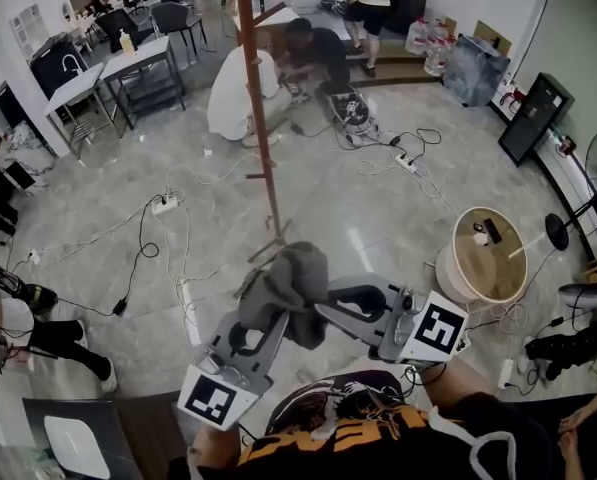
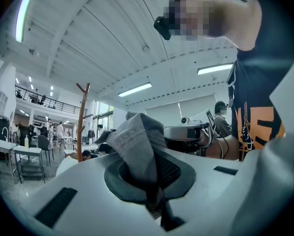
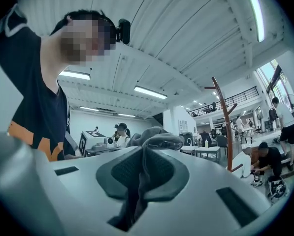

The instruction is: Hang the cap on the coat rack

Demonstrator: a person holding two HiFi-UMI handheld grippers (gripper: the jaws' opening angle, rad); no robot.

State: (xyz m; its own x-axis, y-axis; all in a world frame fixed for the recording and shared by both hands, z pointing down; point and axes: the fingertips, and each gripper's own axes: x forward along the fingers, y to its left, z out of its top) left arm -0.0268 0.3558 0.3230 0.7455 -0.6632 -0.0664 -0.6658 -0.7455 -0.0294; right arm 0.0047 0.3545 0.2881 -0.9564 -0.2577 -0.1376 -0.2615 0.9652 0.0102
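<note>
I hold a grey cap point(image 1: 294, 282) between both grippers, low in the head view and just in front of the person's chest. My left gripper point(image 1: 259, 312) is shut on its left side, my right gripper point(image 1: 330, 301) on its right side. In the left gripper view the cap's fabric point(image 2: 138, 142) rises out of the shut left gripper point(image 2: 149, 183). In the right gripper view a fold of the cap point(image 3: 157, 142) is pinched in the right gripper point(image 3: 141, 177). The brown coat rack point(image 1: 262, 118) stands on the floor beyond the cap, and its pegs show as the coat rack point(image 2: 81, 124) and the coat rack point(image 3: 224, 127).
A person point(image 1: 315, 52) crouches on the floor behind the rack beside a white bundle point(image 1: 236, 93). Cables and power strips point(image 1: 166, 208) run across the tiled floor. A round wooden drum point(image 1: 488, 256) sits at the right, grey tables point(image 1: 128, 66) at the far left.
</note>
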